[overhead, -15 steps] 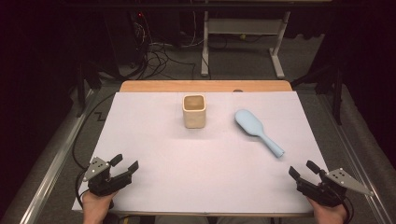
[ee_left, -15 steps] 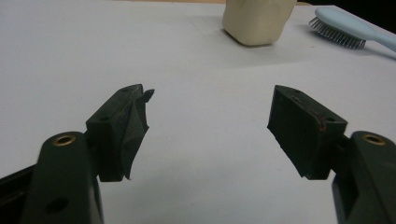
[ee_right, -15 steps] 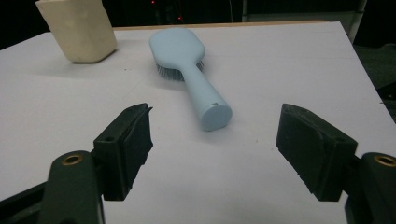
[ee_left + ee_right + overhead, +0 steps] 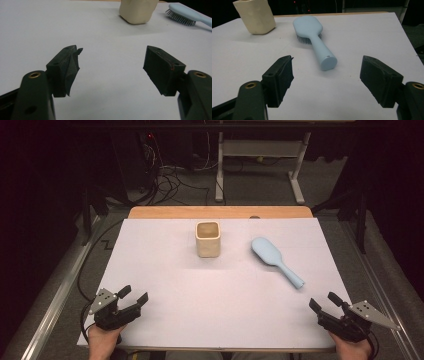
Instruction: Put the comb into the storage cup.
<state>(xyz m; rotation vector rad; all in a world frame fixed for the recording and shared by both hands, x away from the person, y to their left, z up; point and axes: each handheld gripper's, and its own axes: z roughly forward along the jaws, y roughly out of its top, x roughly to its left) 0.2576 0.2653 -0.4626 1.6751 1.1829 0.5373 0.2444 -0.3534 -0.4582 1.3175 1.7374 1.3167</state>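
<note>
A white sheet [image 4: 165, 270] covers the wooden table [image 4: 220, 212]. On it, toward the far middle, a cream square cup [image 4: 208, 239] stands upright. To its right, apart from it, a light blue hairbrush [image 4: 274, 259] lies bristles down, its handle pointing toward the right gripper [image 4: 326, 303]. That gripper rests at the near right corner, jaws spread wide with nothing between them. The left gripper [image 4: 133, 296] sits at the near left corner, jaws likewise apart and empty.
</note>
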